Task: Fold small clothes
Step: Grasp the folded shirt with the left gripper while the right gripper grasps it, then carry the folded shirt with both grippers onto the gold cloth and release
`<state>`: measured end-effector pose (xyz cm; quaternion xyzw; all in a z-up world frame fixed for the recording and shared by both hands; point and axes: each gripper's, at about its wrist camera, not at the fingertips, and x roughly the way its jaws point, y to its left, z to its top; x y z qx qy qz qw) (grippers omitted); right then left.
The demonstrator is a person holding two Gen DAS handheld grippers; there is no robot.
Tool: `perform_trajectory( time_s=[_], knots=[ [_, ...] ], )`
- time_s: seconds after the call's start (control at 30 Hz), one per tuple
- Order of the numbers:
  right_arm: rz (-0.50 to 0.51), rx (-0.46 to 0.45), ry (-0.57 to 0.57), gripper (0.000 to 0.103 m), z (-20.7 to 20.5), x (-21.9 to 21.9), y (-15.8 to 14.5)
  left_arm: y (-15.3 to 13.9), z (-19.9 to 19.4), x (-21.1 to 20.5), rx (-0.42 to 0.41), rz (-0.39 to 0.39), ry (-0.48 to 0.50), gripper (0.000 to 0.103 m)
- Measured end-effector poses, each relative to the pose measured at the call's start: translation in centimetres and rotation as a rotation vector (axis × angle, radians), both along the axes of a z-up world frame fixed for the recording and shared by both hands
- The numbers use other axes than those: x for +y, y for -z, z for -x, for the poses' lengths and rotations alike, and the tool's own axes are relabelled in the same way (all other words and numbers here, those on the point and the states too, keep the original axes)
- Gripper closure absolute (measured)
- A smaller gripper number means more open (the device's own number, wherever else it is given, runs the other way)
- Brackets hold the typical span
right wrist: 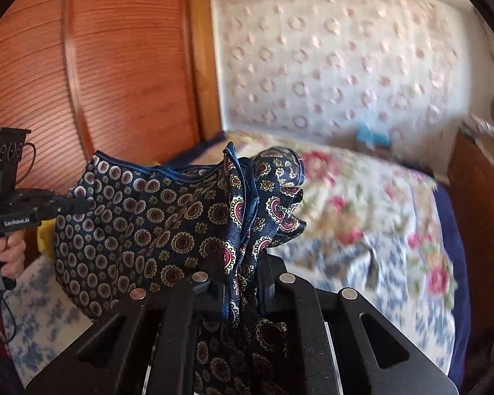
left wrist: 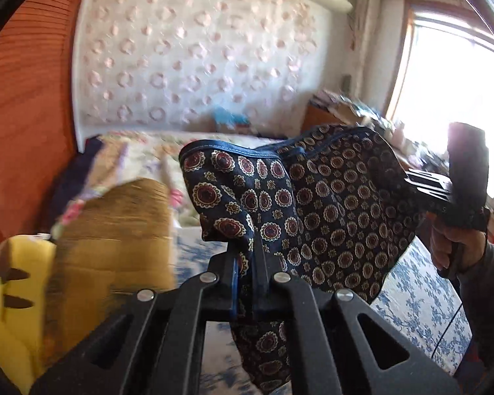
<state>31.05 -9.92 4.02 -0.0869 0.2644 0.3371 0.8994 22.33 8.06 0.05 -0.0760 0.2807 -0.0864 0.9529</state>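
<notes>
Your left hand-held gripper (left wrist: pixel 247 263) and right hand-held gripper (right wrist: pixel 238 283) each clench one end of the navy medallion-print cloth garment (right wrist: pixel 141 227). Its long axis hangs stretched between them, above the floral-covered bed (right wrist: pixel 362 230), equally near both.

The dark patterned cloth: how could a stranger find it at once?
Look above the bed with the blue flowered sheet. The cloth hangs between the left gripper and the right gripper. It alone is navy with red medallions.
</notes>
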Motion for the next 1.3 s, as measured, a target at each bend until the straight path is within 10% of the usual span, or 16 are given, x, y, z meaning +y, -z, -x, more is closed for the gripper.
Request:
perform_trajectory(
  time_s=[0.33,0.73,0.83,1.0,1.3],
  knots=[
    [0.109,-0.115,-0.244,0.094,-4.2,16.0,-2.9,3.4,6.0,8.6,-0.038,0.032,-0.282,0.1],
    [0.242,-0.132,-0.447,0.094,-5.6,34.9,0.3,9.0,8.3,10.7,0.069,0.003,-0.38,0.1],
    [0.268,-0.129,-0.435,0.09,-4.9,36.8,0.7,9.4,8.5,10.6,0.081,-0.002,-0.386,0.099],
    [0.202,-0.127,-0.355,0.055,-6.0,34.8,-0.7,9.0,9.0,10.3,0.073,-0.002,-0.39,0.098],
    [0.215,0.033,-0.328,0.05,-7.8,31.3,3.5,8.5,9.2,10.5,0.086,-0.01,-0.395,0.092]
  ],
)
